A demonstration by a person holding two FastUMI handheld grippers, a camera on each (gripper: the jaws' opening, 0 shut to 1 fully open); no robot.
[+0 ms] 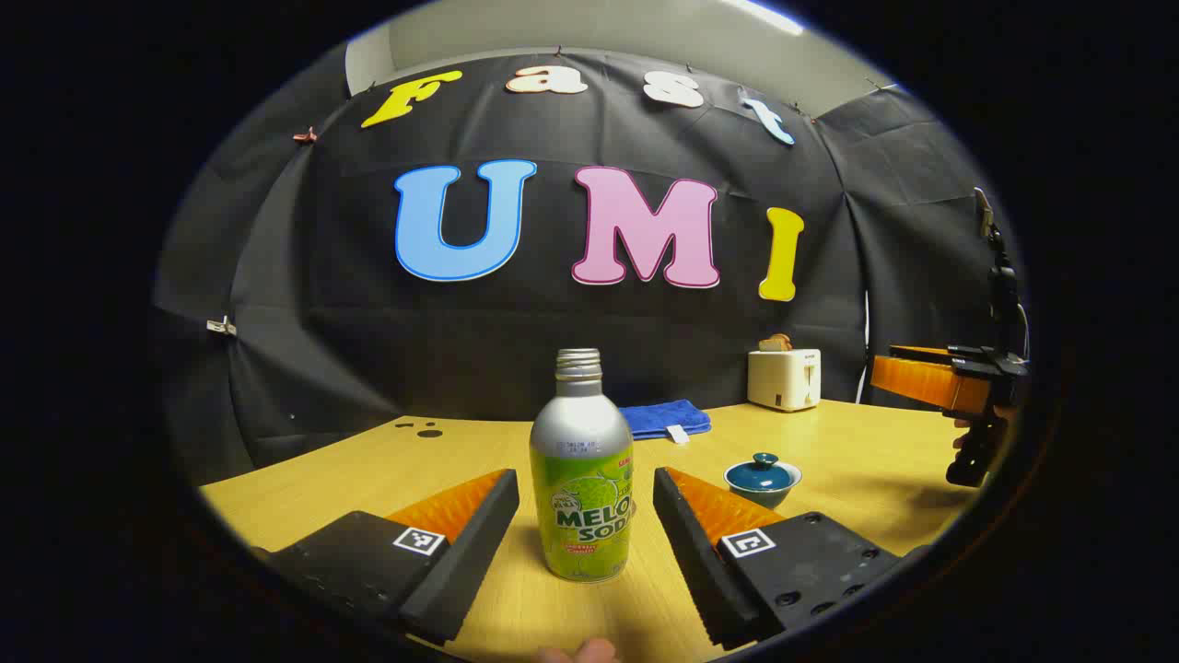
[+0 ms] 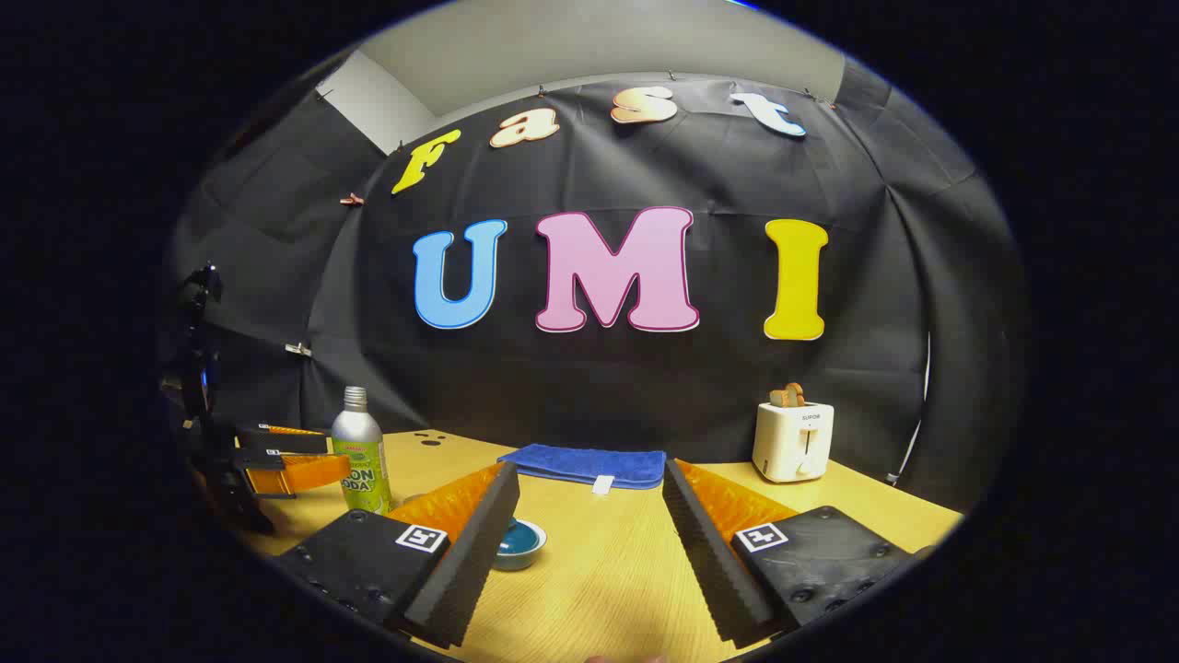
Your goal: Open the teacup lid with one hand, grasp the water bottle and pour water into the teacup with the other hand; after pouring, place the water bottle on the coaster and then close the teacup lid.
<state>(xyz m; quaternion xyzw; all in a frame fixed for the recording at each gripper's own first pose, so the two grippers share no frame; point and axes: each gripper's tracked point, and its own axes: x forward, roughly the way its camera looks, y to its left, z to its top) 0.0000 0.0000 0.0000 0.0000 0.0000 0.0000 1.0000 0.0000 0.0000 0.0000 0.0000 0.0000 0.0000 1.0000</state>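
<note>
On the pale wooden table [image 1: 829,442] stands a silver metal bottle with a green printed label and a bare threaded neck [image 1: 581,470], upright and uncapped, and the left gripper [image 1: 586,516] is set around it with its jaws spread wide, one finger on either side of the label and a clear strip of table showing between each finger and the bottle, so nothing is pinched. In the right gripper view the same bottle [image 2: 360,451] stands at the far left with the left gripper's fingers [image 2: 299,471] reaching in beside it. A little to the right of the bottle, in the left gripper view, sits a small teal ceramic teacup with its knobbed lid [image 1: 763,477] resting closed on top. The right gripper [image 2: 589,529] hangs low over the table with its jaws also spread and nothing between them; the teacup [image 2: 518,541] peeks out just past the inner edge of its left-side finger, partly hidden by it. In the left gripper view that right gripper [image 1: 958,382] shows at the far right edge, raised above the table and well apart from the cup. Toward the back lie a folded blue cloth [image 2: 584,463] and, at the right rear corner, a small white toaster with a slice of bread in its slot [image 2: 793,440].
</note>
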